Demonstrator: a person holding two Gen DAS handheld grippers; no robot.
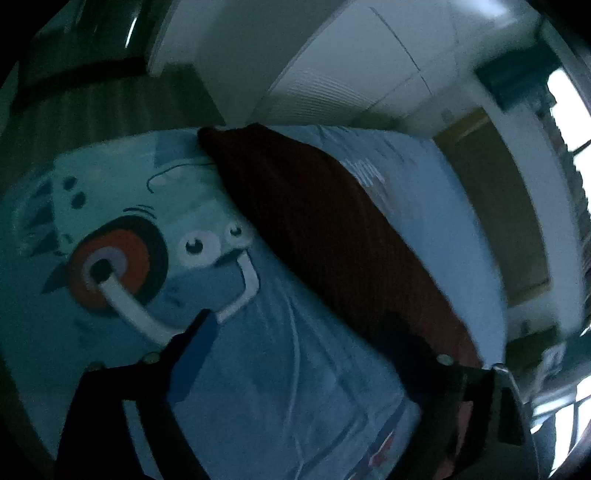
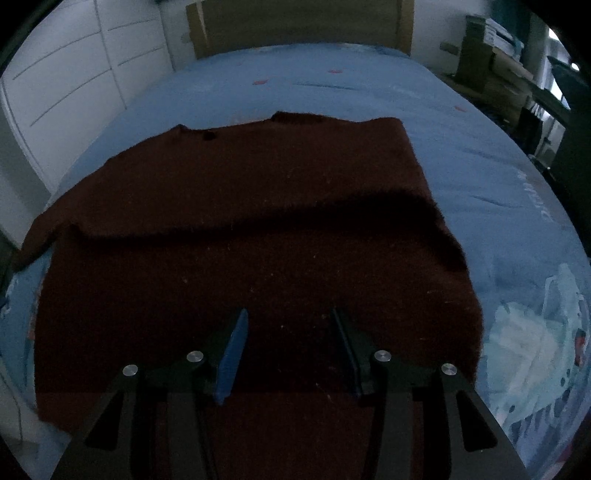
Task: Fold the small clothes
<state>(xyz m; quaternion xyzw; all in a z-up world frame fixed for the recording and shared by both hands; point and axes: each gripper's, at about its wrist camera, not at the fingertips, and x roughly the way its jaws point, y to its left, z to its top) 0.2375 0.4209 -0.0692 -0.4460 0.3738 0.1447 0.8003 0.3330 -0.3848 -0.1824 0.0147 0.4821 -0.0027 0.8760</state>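
Both tongs belong to us, one in each hand. Our right gripper (image 2: 288,350) hangs low over the near part of the dark red knitted garment (image 2: 240,229), its jaws spread well apart with nothing between them; the blue pad on one finger and the dark pad on the other both stand clear of the wool.

Our left gripper (image 1: 306,354) is harder to read. One blue-padded finger shows at lower left, the other at lower right seems to sit against the garment's edge (image 1: 325,229), with a wide gap between them, so we judge it open and holding nothing, though the picture is dim and smeared.

Outward from there, the garment lies spread on the blue bedsheet (image 2: 461,147), one portion already laid over the rest so that a shadowed fold line runs across it. A cartoon print (image 1: 122,266) marks the sheet beside it. Beyond stand the wooden headboard (image 2: 295,26) and a white wardrobe (image 2: 66,74).

What worries us:
- A pinch at the near hem could catch the bedsheet along with the wool, dragging both.
- Thick knit may slip from the pads if we take only the top layer, and the fold would skew.
- With the left view blurred and the light poor, we could misjudge where the edge lies.
- Lifting unevenly between our two hands would pull the laid-over portion askew.
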